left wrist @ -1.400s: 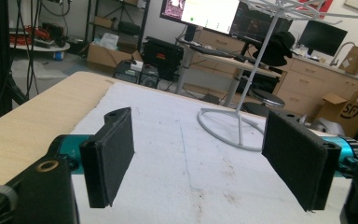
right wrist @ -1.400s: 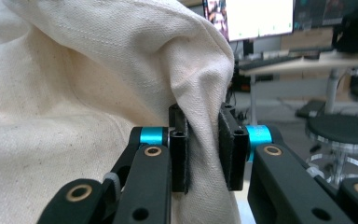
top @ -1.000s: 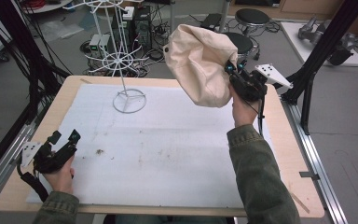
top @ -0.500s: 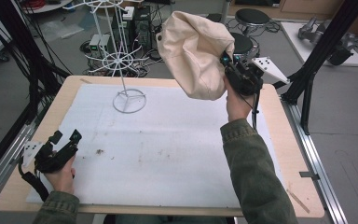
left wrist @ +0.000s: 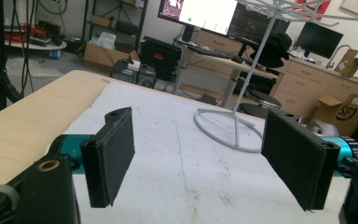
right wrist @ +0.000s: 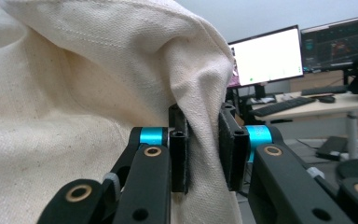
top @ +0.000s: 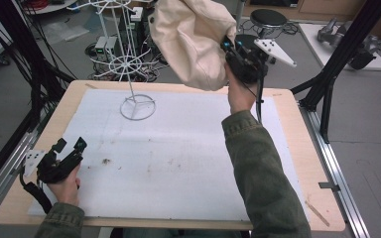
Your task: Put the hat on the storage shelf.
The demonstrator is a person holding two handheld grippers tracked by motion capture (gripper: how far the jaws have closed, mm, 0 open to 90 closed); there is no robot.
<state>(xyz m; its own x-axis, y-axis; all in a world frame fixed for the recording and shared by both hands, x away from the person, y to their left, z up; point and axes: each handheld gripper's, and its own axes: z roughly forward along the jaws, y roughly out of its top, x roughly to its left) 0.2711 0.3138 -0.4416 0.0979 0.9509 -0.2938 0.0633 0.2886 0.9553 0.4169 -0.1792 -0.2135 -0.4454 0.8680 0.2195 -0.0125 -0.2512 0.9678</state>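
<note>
The right gripper (top: pixel 228 47), clamped on a fold of the cream bag (top: pixel 191 39), has carried it higher toward the wire rack (top: pixel 124 62), likely for hanging; the left gripper (top: pixel 69 147) rests wide open, empty

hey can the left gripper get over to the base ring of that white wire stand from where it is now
Probably yes. The left gripper sits open at the table's near left, and bare white mat lies between it and the wire stand's base ring. The cloth bag is held high, aside.

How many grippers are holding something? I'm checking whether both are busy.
1. The right gripper, raised above the table's far edge, is clamped on the cream cloth bag. The left gripper, low at the table's near-left corner, has its jaws open.
</note>
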